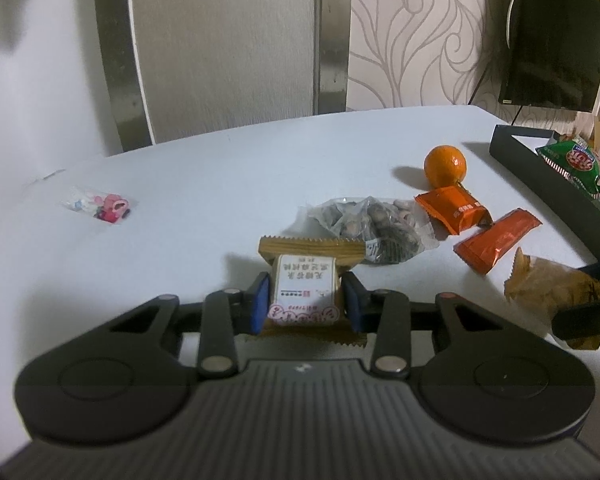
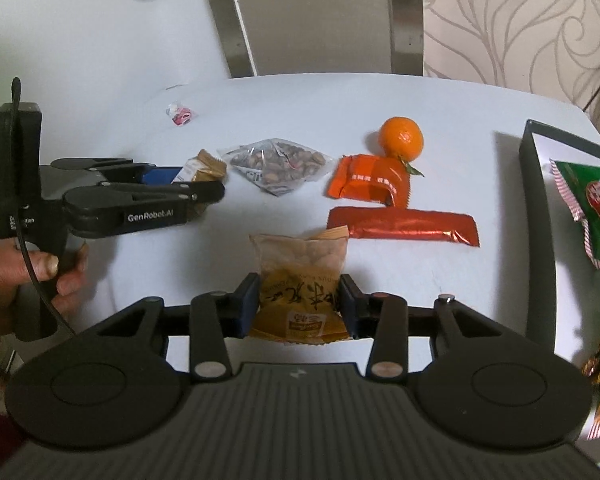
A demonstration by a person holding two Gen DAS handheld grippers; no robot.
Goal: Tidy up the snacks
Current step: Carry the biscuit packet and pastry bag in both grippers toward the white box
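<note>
Two packets are in hand at once: on the left, the left gripper (image 1: 305, 298) is clamped on a brown-and-white snack packet (image 1: 305, 285); further right, the right gripper (image 2: 299, 304) pinches a yellow nut bag (image 2: 300, 276) above the table (image 2: 440, 92). Both should travel level toward the black tray (image 2: 534, 216) at far right, clearing the orange wrappers (image 2: 400, 226), and let go only once over it.

Green snack bag (image 2: 598, 216) and black tray (image 2: 540, 216) cut off at right edge.
</note>
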